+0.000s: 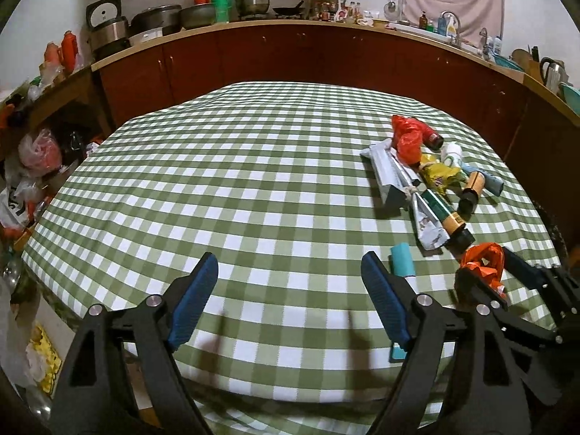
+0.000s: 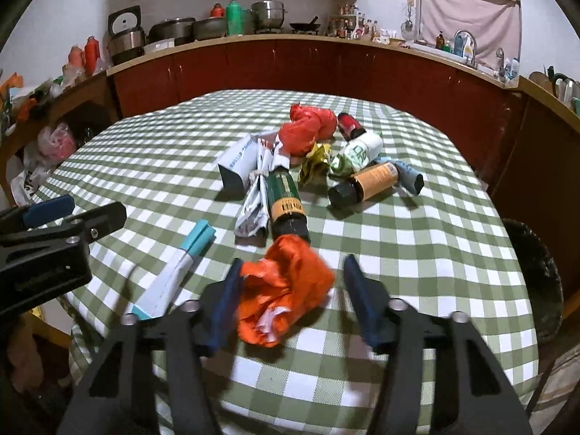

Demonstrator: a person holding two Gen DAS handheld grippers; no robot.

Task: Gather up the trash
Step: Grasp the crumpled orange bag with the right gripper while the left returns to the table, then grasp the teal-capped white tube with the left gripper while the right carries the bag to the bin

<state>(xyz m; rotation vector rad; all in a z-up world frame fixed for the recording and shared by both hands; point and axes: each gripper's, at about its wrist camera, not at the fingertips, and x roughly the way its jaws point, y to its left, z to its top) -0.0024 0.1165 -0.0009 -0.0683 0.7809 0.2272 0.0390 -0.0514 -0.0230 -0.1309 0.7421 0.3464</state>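
left tool: jaws wide, nothing between, over bare bench | right tool: jaws apart around orange bag, left pad touching, right pad clear | orange bag: just nearer than green bottle in trash heap

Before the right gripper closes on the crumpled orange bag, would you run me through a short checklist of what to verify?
1. Orange bag between the right gripper fingers: ok.
2. Both pads pressing on the bag: not ok; the left finger touches it, the right finger stands clear.
3. Left gripper free of objects: ok, open with nothing between its fingers.
4. Teal and white box outside the right gripper's fingers: ok, it lies beside them.
5. Green bottle clear of the bag: cannot tell; its black cap meets the bag's edge.
6. Trash bin location: cannot tell.
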